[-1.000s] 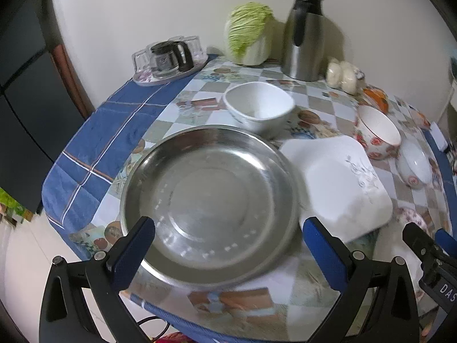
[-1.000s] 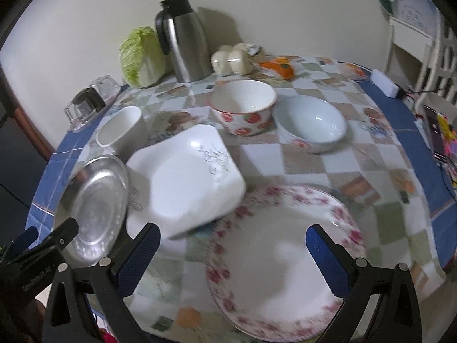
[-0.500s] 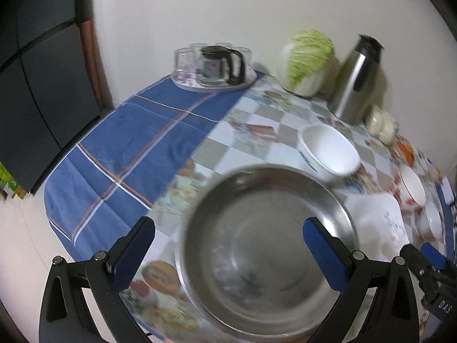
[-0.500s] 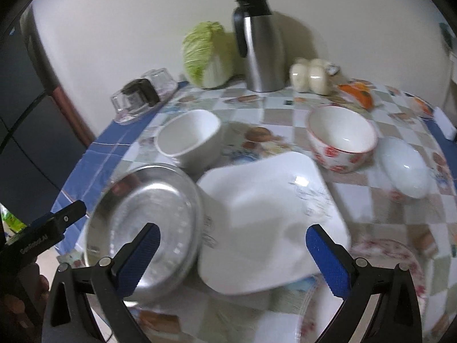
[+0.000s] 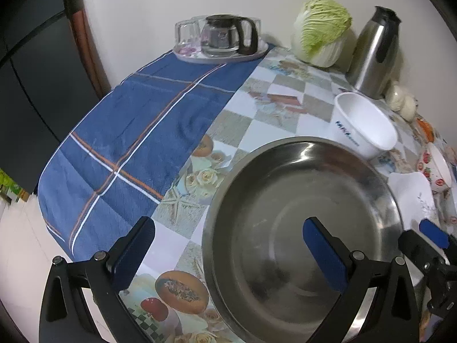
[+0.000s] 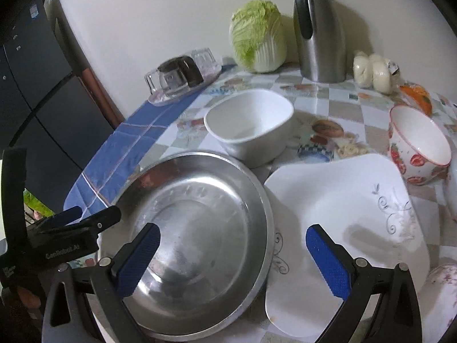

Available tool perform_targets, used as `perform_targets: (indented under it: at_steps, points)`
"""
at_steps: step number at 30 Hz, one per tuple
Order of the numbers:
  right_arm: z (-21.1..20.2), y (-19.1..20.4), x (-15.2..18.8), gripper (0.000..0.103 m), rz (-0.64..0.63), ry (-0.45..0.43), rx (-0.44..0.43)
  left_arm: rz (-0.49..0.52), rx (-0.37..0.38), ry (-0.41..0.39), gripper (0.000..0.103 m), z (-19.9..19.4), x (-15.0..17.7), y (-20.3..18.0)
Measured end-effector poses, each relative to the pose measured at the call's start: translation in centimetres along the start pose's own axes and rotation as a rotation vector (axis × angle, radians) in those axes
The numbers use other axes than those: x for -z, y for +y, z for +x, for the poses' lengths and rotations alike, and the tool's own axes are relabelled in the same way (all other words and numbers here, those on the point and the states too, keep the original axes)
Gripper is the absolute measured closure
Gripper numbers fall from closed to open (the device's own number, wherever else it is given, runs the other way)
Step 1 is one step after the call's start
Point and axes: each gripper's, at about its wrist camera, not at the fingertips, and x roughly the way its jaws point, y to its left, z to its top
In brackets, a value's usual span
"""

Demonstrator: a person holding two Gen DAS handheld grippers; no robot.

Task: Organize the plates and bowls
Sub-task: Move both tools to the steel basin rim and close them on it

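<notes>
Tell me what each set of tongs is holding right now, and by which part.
Nothing. The left tongs are open over the steel plate's left rim; the right tongs are open over its right rim and the white square plate.

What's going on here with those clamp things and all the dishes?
A person holds a two-finger gripper in each hand over a table of dishes. Both are open and grip nothing. The left gripper and the right gripper both hover at the steel plate, whose edge overlaps the square white plate. A white bowl and a flowered bowl wait behind.
</notes>
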Motion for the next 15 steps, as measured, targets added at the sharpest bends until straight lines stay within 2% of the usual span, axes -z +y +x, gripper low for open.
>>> perform_targets:
  at_steps: [6, 8, 11, 13, 15]
  points:
    - [1.8, -2.0, 0.7, 0.0, 0.095, 0.066, -0.054, -0.03, -0.024, 0.029, 0.0, 1.4, 0.3, 0.8]
    - [1.8, -2.4, 0.7, 0.005, 0.108, 0.068, -0.057, -0.036, -0.011, 0.038, 0.0, 1.9, 0.5, 1.0]
    - [1.9, -2.9, 0.8, 0.019, 0.119, 0.08, -0.054, -0.019, -0.025, 0.038, 0.002, 2.1, 0.8, 0.6]
    - [2.1, -3.1, 0.9, 0.032, 0.134, 0.096, -0.054, -0.008, -0.027, 0.047, 0.008, 2.4, 0.9, 0.2]
    - [2.4, -3.4, 0.9, 0.04, 0.155, 0.112, -0.063, 0.0, -0.027, 0.064, 0.023, 2.7, 0.9, -0.1]
